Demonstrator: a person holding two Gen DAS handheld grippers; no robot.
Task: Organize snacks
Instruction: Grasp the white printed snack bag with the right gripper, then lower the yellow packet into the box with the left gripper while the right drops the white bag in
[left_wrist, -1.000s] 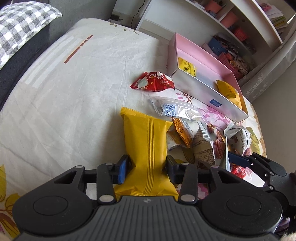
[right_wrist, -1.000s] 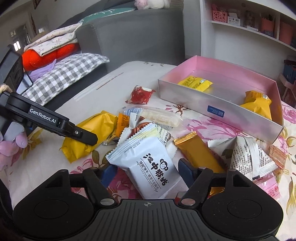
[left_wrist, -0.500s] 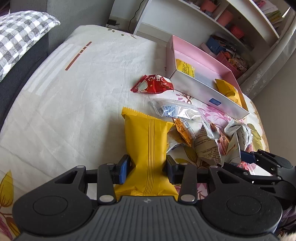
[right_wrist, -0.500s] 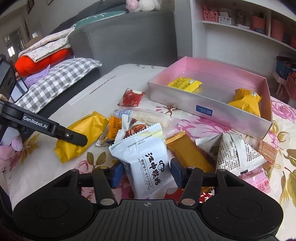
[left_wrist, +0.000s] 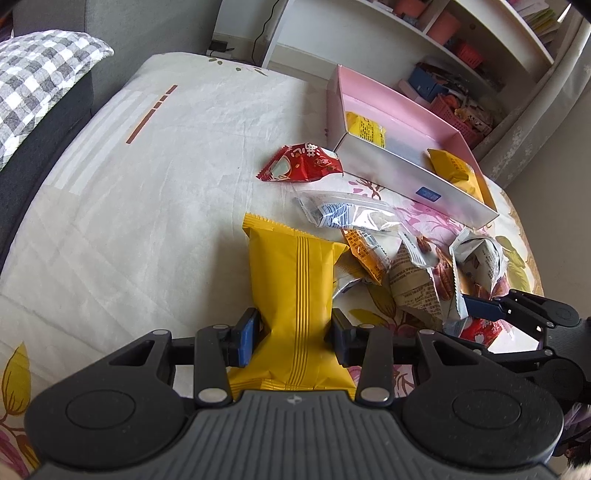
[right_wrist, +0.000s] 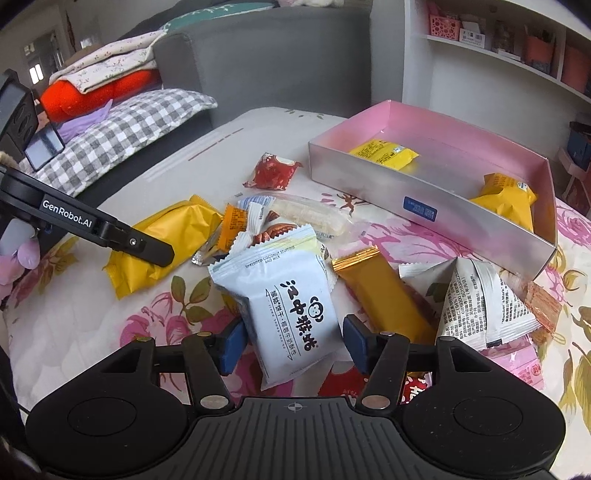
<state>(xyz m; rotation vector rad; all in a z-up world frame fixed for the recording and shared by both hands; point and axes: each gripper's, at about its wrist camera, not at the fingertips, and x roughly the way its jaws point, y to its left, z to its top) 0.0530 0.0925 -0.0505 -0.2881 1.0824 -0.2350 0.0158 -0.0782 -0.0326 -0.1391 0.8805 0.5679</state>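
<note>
- Left wrist view: the left gripper is closed on a yellow packet, pads pressed into both its sides; the packet lies on the bedspread, well short of the pink box.
- The box holds only two yellow packs so far. A red packet lies just beside its near corner, a clear wrapped bar a little nearer, and a heap of small bags beyond.
- Right wrist view: the right gripper has the white biscuit packet between its jaws, which have just been opening slightly; the right pad stands clear of the packet, so I judge it not gripped.
- A gold bar and a printed paper bag lie near, outside the box.
- Judgement: early; most snacks are left to box.
</note>
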